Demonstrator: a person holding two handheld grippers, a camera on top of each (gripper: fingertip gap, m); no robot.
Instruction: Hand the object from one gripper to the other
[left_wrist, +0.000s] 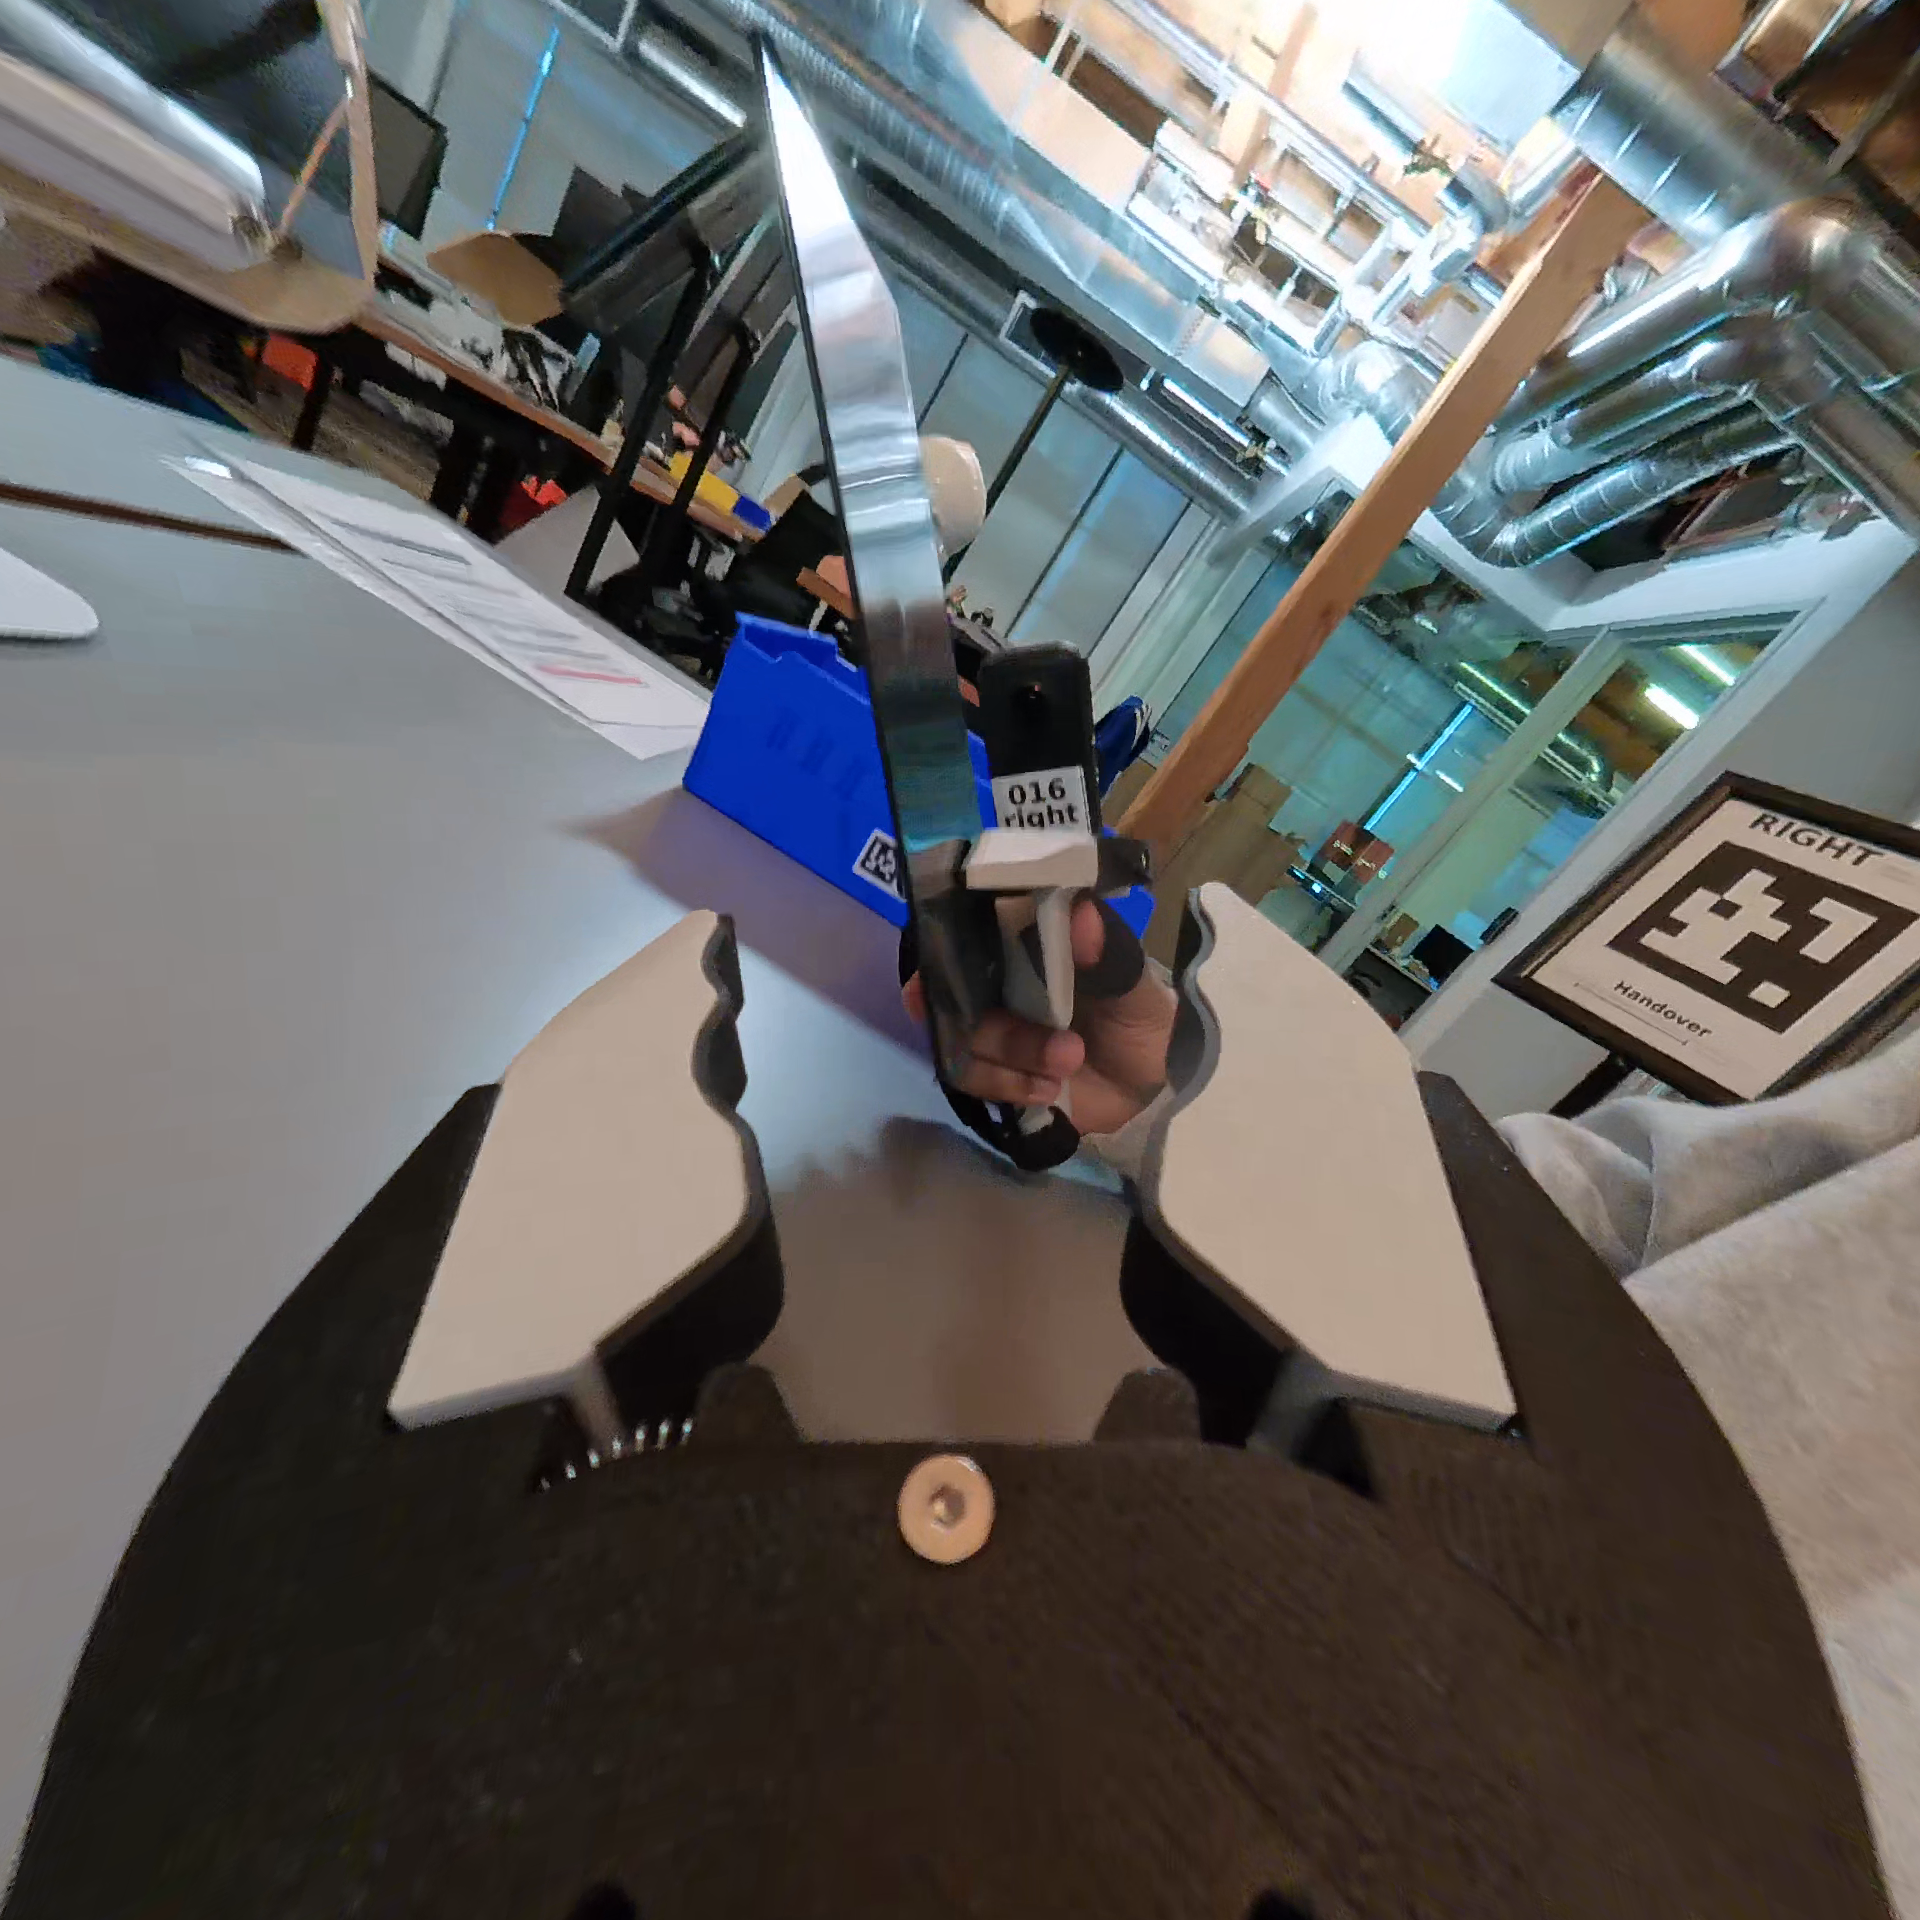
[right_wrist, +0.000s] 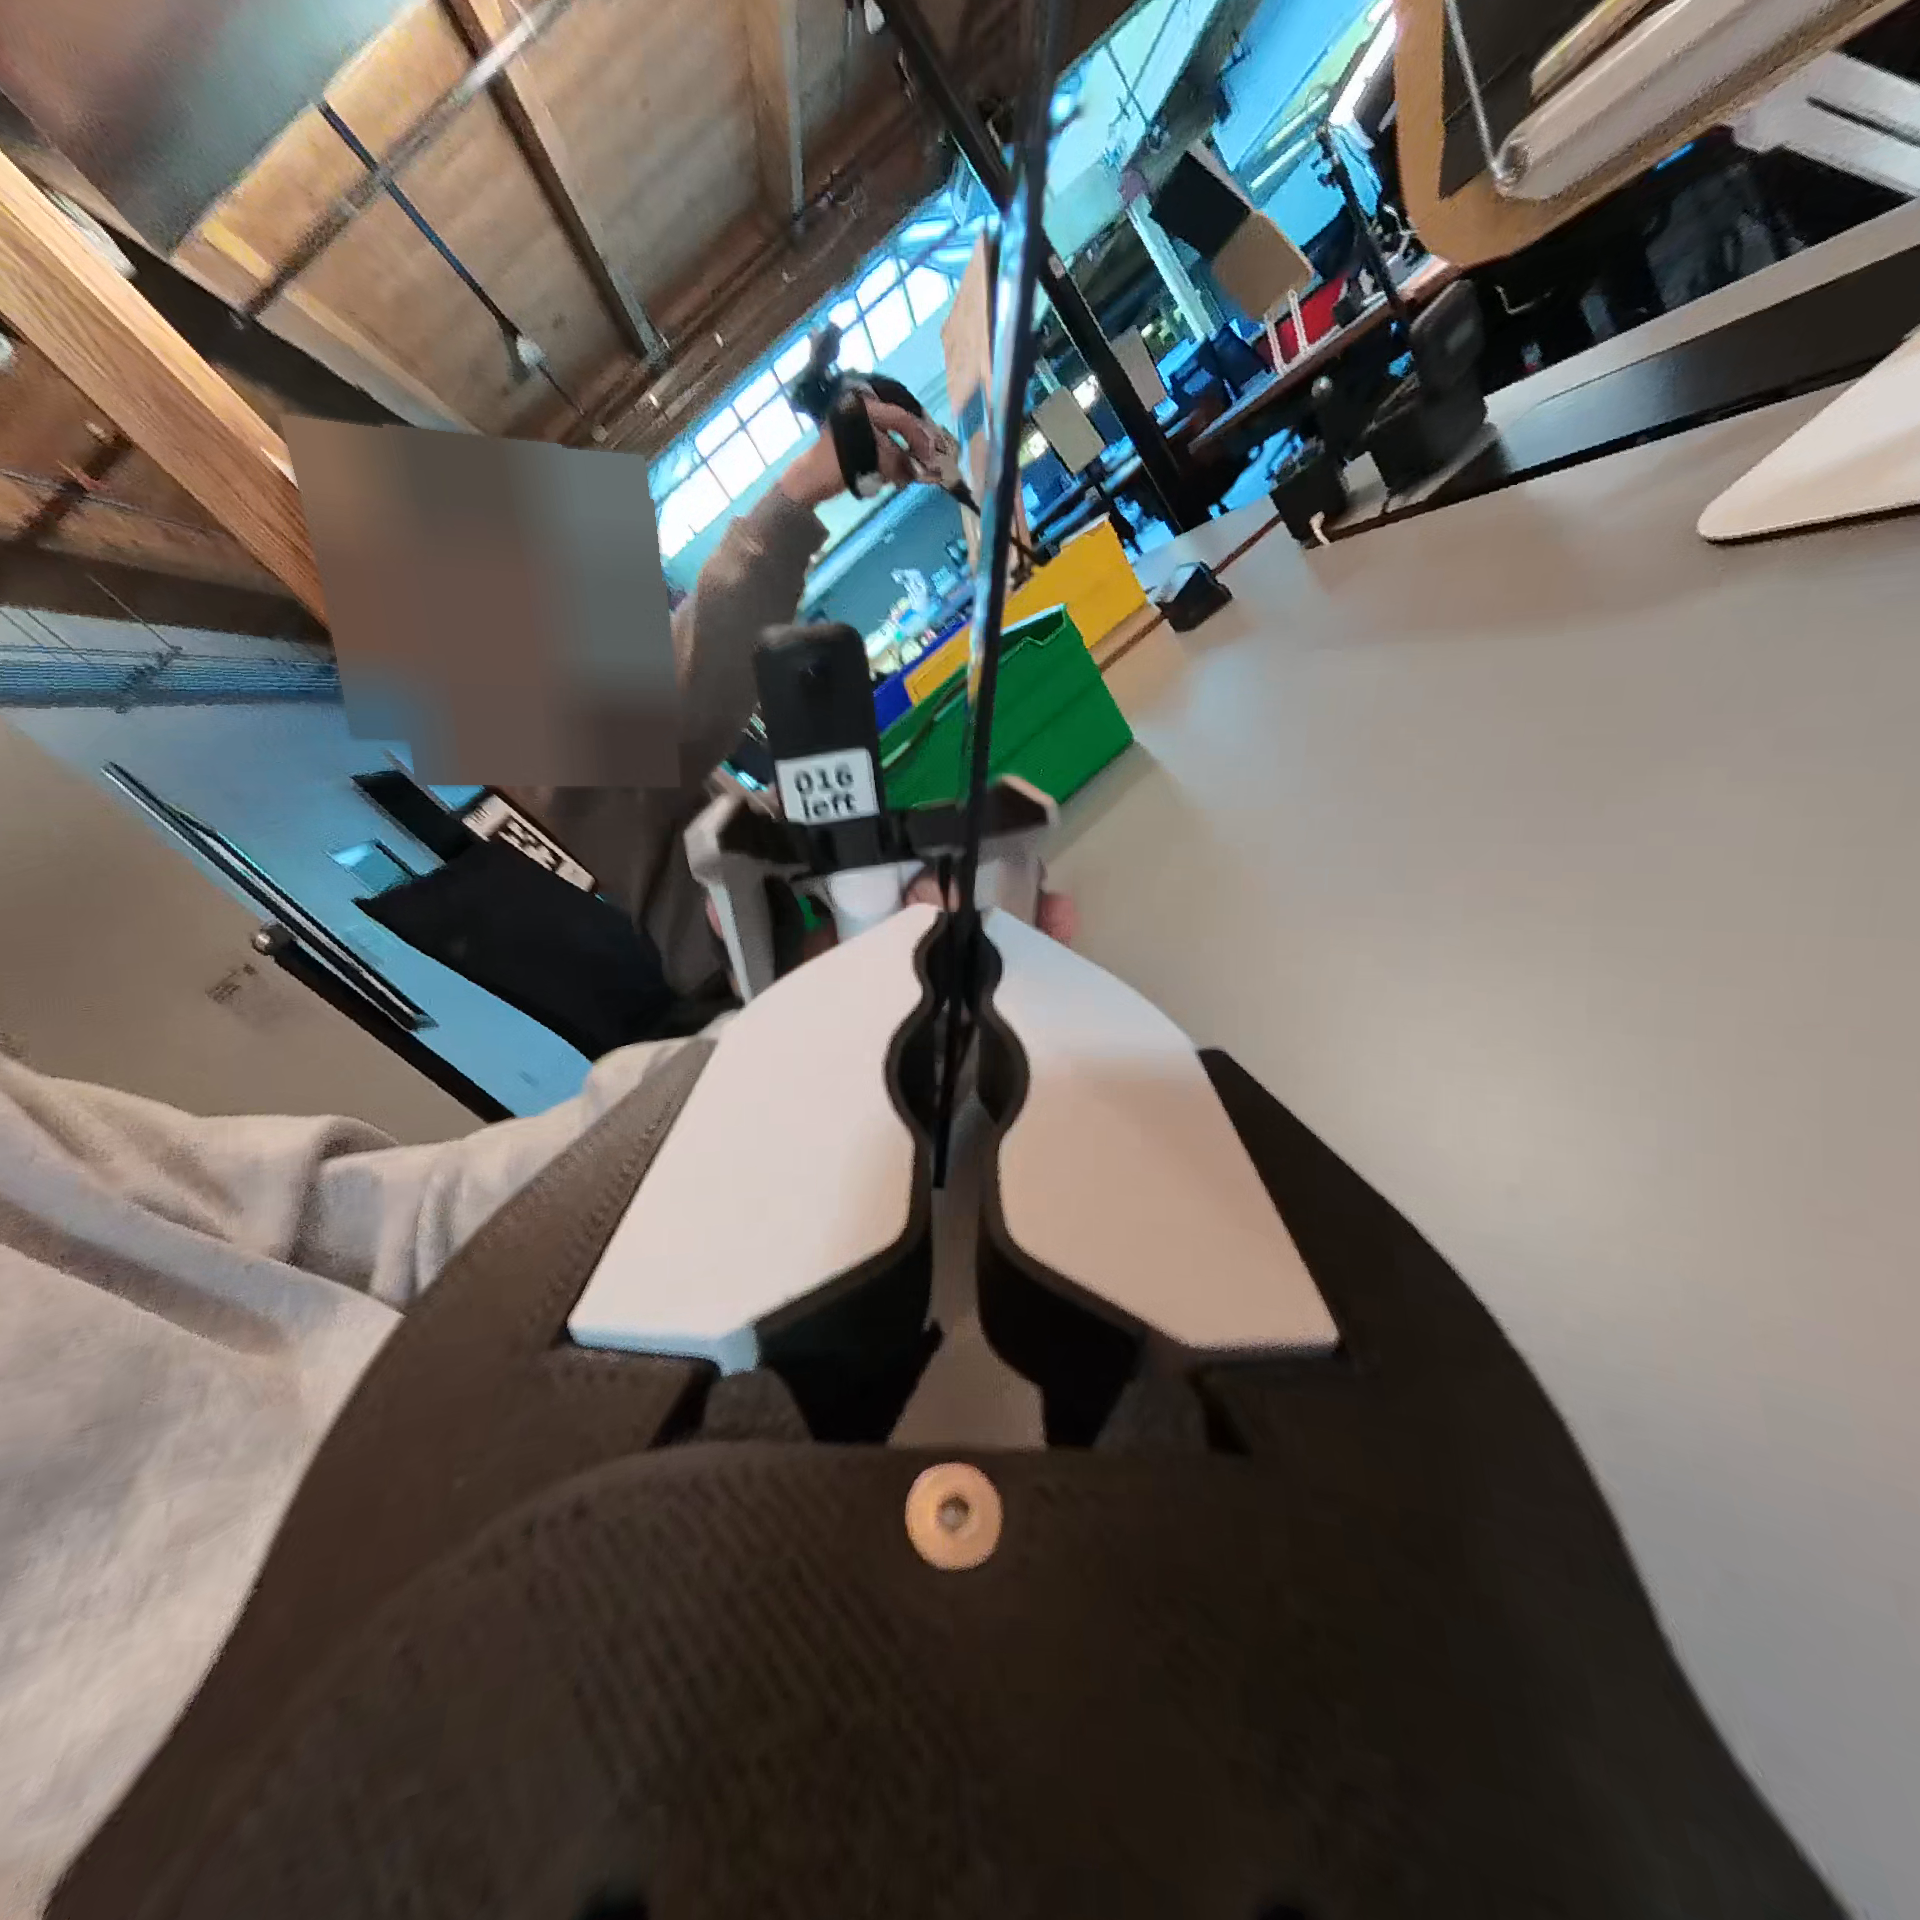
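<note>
The left gripper has pale grey fingers on a black body. Toward twelve o'clock rises a thin sheet, glossy, mirror-dark with silvery reflections, possibly black. Behind it, a bright blue bin. At three o'clock, a black-and-white checker-patterned sign. The table is plain grey. From the right gripper, white-fingered, a green bin and a yellow one show near twelve.
</note>
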